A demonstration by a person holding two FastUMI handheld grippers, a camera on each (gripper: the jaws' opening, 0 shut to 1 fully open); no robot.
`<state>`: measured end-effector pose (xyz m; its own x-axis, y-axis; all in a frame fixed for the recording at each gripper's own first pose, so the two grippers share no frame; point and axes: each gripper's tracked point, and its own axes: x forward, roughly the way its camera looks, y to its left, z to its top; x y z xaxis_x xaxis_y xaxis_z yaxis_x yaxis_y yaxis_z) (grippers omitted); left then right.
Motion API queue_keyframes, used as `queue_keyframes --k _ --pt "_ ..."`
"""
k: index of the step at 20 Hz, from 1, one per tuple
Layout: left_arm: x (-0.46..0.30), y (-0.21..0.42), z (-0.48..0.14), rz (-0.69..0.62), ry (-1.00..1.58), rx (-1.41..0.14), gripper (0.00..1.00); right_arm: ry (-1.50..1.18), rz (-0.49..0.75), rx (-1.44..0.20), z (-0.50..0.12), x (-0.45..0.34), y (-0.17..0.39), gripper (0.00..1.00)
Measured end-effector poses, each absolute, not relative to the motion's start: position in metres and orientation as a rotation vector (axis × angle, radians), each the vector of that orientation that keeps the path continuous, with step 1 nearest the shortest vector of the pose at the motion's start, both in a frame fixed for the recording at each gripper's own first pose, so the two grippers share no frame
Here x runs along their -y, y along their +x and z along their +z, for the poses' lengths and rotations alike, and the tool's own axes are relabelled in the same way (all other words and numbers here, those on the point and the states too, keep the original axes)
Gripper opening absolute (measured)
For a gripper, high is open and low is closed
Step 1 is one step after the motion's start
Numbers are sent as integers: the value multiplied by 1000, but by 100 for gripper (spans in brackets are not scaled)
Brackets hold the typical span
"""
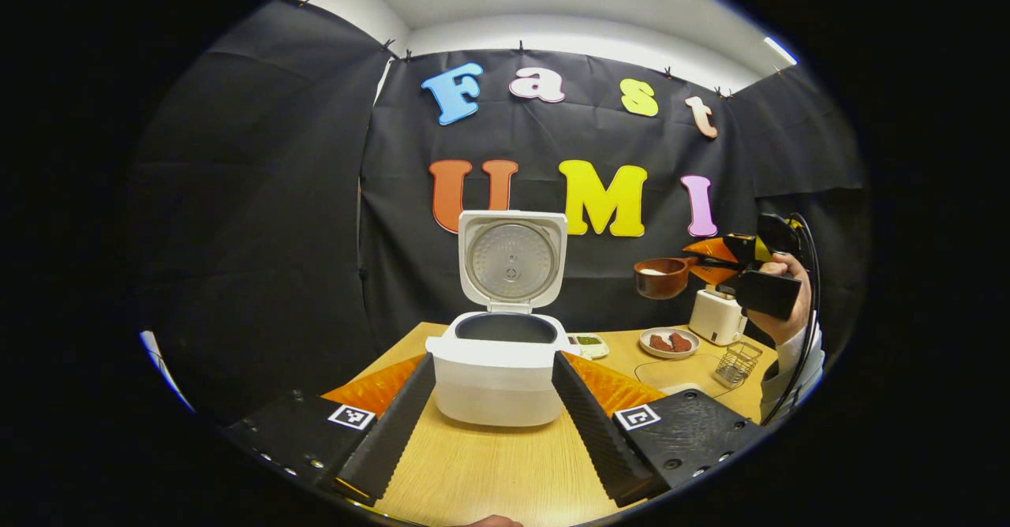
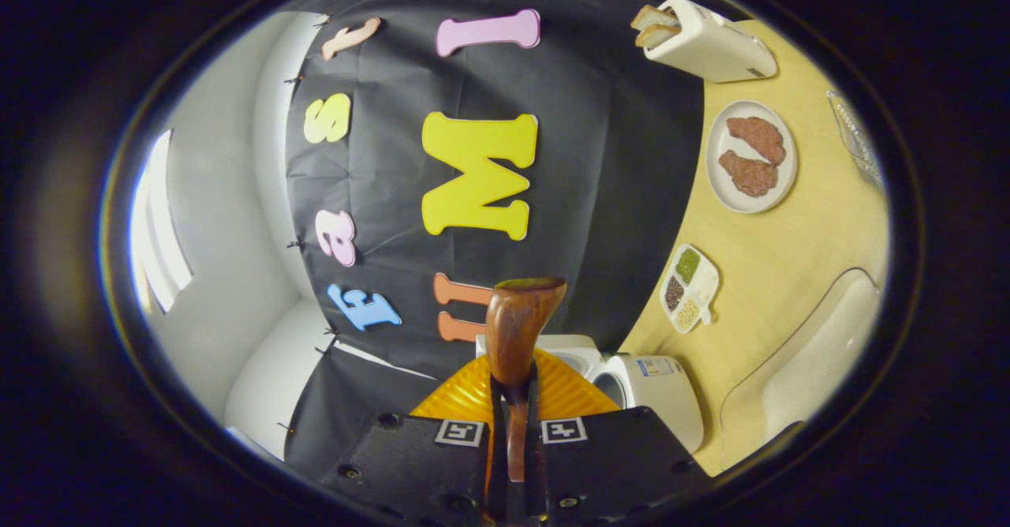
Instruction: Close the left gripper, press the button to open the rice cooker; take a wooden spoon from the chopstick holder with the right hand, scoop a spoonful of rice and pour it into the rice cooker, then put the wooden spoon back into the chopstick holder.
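Note:
The white rice cooker (image 1: pixel 497 377) stands on the wooden table with its lid (image 1: pixel 513 263) raised upright and the dark pot showing. My left gripper (image 1: pixel 493 363) is open, one finger on each side of the cooker's front, apart from it. To the right, high over the table, my right gripper (image 1: pixel 730 269) is shut on the handle of a wooden spoon (image 1: pixel 661 277) with white rice in its bowl. In the right gripper view, which is turned sideways, the spoon (image 2: pixel 517 330) sticks out from my right gripper (image 2: pixel 513 401), with the cooker (image 2: pixel 651 389) beyond it.
A wire chopstick holder (image 1: pixel 738 361), a white toaster (image 1: pixel 716 315), a plate of meat (image 1: pixel 669 342) and a small divided dish (image 1: pixel 589 344) stand on the table's right half. A pale see-through container (image 2: pixel 821 353) lies near the cooker. A hand (image 1: pixel 781 306) holds the right gripper.

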<state>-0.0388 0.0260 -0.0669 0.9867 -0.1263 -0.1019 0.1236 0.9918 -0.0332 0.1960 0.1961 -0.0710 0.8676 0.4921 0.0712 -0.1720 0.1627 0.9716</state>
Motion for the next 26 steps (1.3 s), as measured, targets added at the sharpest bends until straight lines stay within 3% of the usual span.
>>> queue_keyframes --k 7,15,26 --pt "-51 -39 -68 -71 -5 -95 95 1086 459 -252 -43 -270 245 13" --pt "-64 -49 -63 -59 -4 -108 95 758 441 -341 -89 -359 294 13" --pt "-72 -55 -47 -27 -16 -104 95 251 385 -216 -94 -399 315 13"
